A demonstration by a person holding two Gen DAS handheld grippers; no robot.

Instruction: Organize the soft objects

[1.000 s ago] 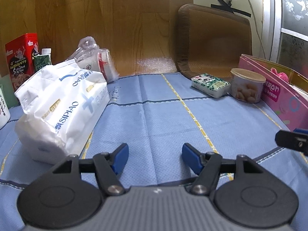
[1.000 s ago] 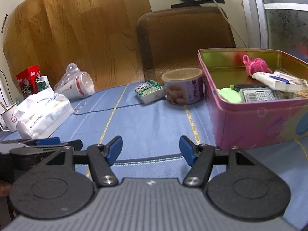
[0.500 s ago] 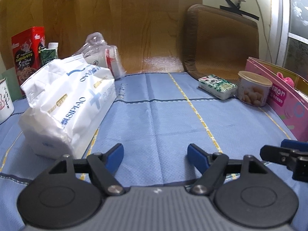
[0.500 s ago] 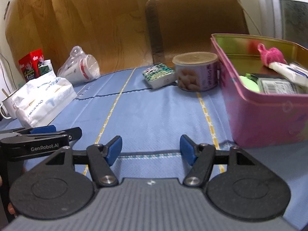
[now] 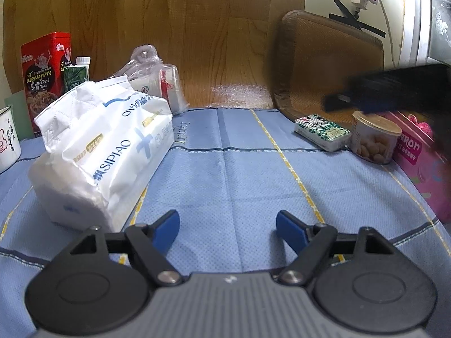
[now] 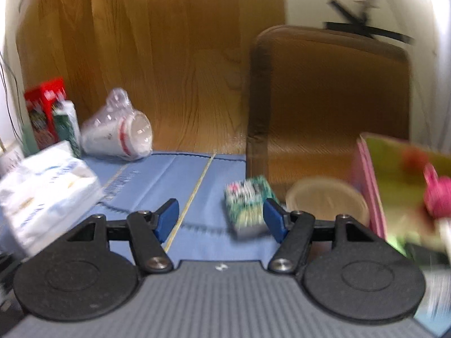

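Observation:
A white soft tissue pack (image 5: 101, 152) lies on the blue cloth, left of my left gripper (image 5: 228, 222), whose jaws are opening with only cloth between them. In the blurred right wrist view the same tissue pack (image 6: 42, 188) sits at far left. My right gripper (image 6: 221, 211) is open and holds nothing. A small green patterned pack (image 6: 248, 202) lies beyond its right finger. The pink tin (image 6: 366, 174) at right holds a pink fluffy toy (image 6: 439, 197). A dark blur (image 5: 394, 90), the right hand's tool, hangs above the tin (image 5: 417, 163).
A round lidded tub (image 5: 375, 140) and the green pack (image 5: 321, 132) stand beside the tin. Bagged paper cups (image 5: 157, 84), a red box (image 5: 45, 76) and a mug (image 5: 7, 138) line the back left. A brown chair back (image 5: 332, 64) rises behind the table.
My left jaws have spread wider. The right gripper rose and swung leftward, from facing the pink tin to facing the green pack; in the left view it climbed from low right to upper right.

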